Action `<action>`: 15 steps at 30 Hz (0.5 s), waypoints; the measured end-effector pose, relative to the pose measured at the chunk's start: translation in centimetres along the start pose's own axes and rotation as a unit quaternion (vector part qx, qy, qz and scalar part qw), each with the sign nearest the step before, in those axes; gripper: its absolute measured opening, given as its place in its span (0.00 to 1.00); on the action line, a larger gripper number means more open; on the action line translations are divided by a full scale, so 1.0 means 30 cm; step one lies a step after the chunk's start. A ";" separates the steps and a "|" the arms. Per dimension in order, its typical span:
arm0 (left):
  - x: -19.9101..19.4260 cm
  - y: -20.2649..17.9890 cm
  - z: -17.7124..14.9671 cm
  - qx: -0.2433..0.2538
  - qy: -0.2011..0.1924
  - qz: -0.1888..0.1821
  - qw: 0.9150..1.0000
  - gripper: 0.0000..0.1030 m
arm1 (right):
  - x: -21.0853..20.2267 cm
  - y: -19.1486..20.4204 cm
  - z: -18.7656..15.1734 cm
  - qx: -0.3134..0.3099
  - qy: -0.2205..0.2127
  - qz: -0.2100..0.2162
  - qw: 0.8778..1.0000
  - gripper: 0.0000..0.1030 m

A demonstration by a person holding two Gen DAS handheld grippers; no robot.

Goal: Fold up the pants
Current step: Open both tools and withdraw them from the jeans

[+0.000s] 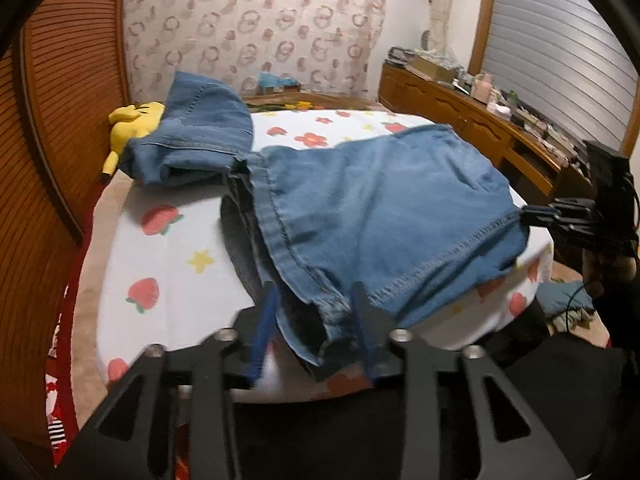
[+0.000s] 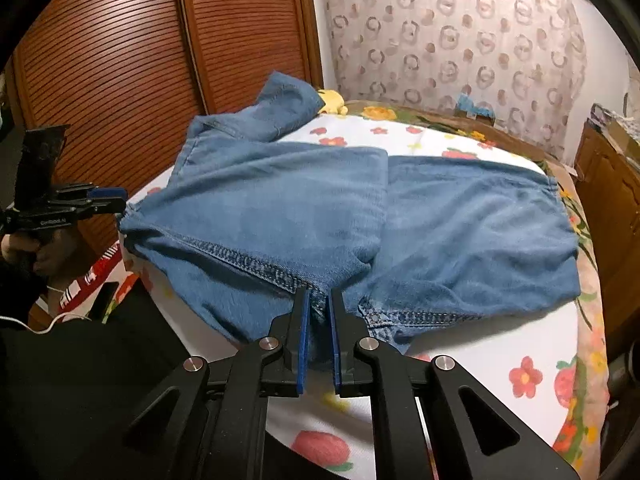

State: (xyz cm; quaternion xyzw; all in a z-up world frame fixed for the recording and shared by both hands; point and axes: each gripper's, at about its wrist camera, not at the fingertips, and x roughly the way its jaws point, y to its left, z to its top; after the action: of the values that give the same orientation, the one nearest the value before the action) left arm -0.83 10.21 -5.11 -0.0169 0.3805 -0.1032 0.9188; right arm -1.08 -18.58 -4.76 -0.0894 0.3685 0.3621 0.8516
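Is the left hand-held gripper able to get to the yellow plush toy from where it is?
Probably not without moving. The yellow plush toy lies at the bed's far end, partly behind a raised fold of the jeans, while the left hand-held gripper sits open at the near edge, around the denim hem.

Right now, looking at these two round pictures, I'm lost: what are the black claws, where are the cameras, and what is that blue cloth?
There is no robot here. A person holds a two-finger gripper in each hand, each with a wide-angle camera looking along its fingers. One picture comes from the left gripper, the other from the right gripper. Blue denim pants, partly folded, lie on a bed with a strawberry-and-flower sheet. A yellow plush toy sits at the far end. The left gripper is open, with the hem loose between its fingers. The right gripper is nearly closed and seems to pinch the hem.
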 end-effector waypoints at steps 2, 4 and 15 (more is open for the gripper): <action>0.006 0.005 0.019 0.001 -0.006 0.011 1.000 0.48 | -0.004 0.004 -0.001 0.000 -0.006 -0.003 1.000 0.10; 0.015 0.010 0.042 0.003 -0.013 0.018 1.000 0.63 | -0.011 0.009 -0.005 0.001 -0.014 -0.004 1.000 0.10; 0.144 0.031 0.161 -0.002 -0.024 0.038 0.999 0.75 | -0.022 -0.038 -0.014 0.017 -0.043 -0.045 0.998 0.39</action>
State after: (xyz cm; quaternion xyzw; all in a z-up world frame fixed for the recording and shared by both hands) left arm 5.71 10.00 -4.79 -0.0071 0.3585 -0.0669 0.9311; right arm -0.86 -19.94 -4.73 -0.0758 0.3331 0.3204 0.8836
